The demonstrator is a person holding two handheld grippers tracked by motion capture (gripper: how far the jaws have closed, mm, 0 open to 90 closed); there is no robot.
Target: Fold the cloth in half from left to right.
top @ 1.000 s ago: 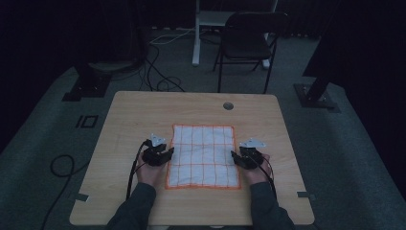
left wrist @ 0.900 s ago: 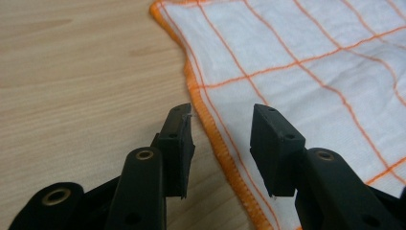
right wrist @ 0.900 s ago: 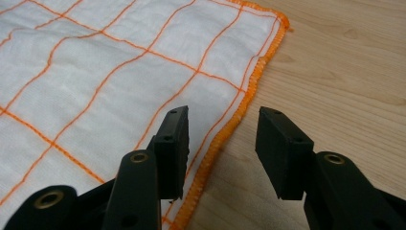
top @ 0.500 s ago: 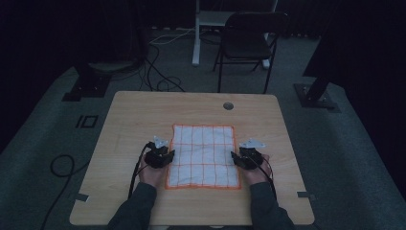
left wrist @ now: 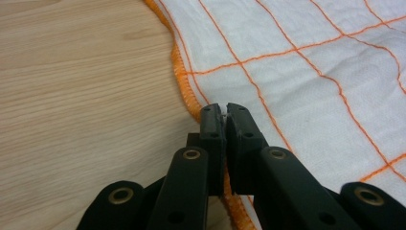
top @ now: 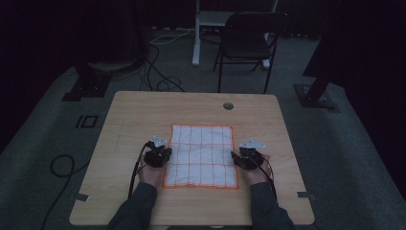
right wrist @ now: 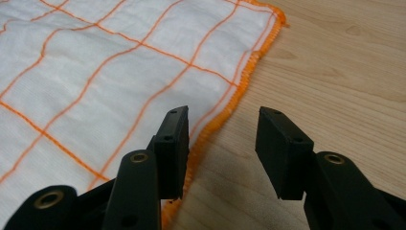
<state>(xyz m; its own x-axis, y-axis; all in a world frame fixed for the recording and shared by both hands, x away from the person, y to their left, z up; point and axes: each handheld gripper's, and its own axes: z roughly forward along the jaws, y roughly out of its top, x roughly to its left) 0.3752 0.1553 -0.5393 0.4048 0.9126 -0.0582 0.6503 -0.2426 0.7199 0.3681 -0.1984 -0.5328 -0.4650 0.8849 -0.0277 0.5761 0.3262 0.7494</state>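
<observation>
The left gripper (left wrist: 223, 108) has just been closing and now stands pinched on the orange hem at the left edge of the cloth (left wrist: 306, 72), a sliver of white fabric showing between its tips. The right gripper (right wrist: 222, 125) is open at the cloth's right edge, one jaw over the hem and the other over bare wood, nothing pressed between them.

In the high view the cloth lies flat and square on the near half of the table (top: 143, 110), a gripper at each side of it, about midway along each edge.

The step in hand looks like taking hold of both sides. To do it well, the right gripper should sink until its lower jaw slips under the hem, then close on fabric rather than wood, level with the left grip, so the cloth lifts evenly without twisting.

Beyond the table stands a chair (top: 249, 43).
</observation>
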